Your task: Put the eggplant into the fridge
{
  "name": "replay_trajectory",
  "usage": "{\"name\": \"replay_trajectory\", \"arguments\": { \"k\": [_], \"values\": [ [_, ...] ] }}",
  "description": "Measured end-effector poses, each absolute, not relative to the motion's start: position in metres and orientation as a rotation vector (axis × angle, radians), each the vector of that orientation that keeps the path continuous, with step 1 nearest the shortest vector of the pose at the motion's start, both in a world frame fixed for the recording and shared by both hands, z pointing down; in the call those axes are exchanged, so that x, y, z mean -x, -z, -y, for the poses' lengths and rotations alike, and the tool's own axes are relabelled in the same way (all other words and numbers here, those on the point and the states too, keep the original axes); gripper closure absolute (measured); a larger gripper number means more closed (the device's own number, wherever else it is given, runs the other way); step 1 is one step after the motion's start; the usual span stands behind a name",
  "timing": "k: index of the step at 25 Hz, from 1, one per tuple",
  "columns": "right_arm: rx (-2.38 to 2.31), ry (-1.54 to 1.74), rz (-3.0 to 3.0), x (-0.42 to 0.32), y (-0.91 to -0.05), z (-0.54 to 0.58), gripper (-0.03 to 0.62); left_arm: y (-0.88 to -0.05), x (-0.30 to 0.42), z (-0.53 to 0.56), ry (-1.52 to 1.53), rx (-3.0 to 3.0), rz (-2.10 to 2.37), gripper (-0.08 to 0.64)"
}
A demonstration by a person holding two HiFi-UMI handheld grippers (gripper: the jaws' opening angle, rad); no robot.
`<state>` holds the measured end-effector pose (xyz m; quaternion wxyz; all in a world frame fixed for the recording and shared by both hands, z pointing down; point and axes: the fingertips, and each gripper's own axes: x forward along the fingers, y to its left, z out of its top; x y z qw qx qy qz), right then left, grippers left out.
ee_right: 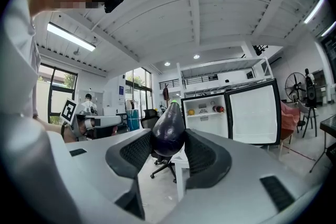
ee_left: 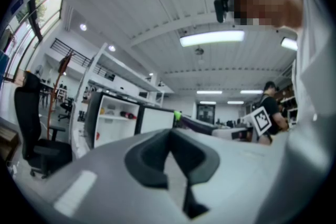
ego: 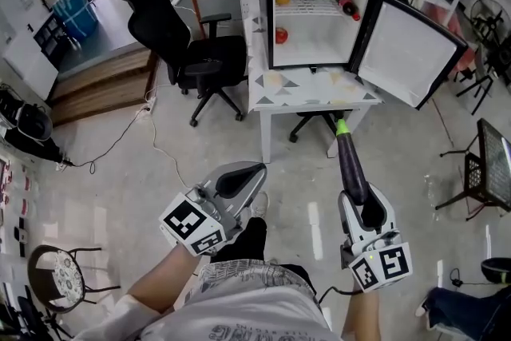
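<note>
right hand-held gripper [ee_right: 168,145], eggplant [ee_right: 168,124] — sides hidden

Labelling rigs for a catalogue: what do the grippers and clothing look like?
The left gripper and right gripper are light grey shells with black textured fingers, each bearing a cube of black-and-white square markers. The shirt is white, printed.

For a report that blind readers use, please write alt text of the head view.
Seen from above, the right gripper holds a purple eggplant in its jaws, pointing toward an open mini fridge on a white table. The left gripper holds nothing.
</note>
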<state>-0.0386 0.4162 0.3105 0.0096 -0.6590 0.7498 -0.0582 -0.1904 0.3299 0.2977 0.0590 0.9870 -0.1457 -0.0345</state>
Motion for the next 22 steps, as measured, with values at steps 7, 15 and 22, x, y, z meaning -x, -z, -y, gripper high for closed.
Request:
{"name": "replay_trajectory", "arguments": {
  "k": [7,15,22],
  "values": [
    [2.078,0.221,-2.335,0.012,-0.325,-0.361,0.400,-0.310,0.164,-0.272,0.096,-2.972,0.424,0.552],
    [2.089,0.270,-2.324,-0.010,-0.336,-0.285,0.400,-0.322,0.137,-0.199,0.062,-2.948,0.395,0.552],
    [2.123,0.297,-2.308,-0.029,-0.334,-0.215,0.400,-0.323,0.117,-0.125,0.050,-2.936,0.363,0.552]
  ]
}}
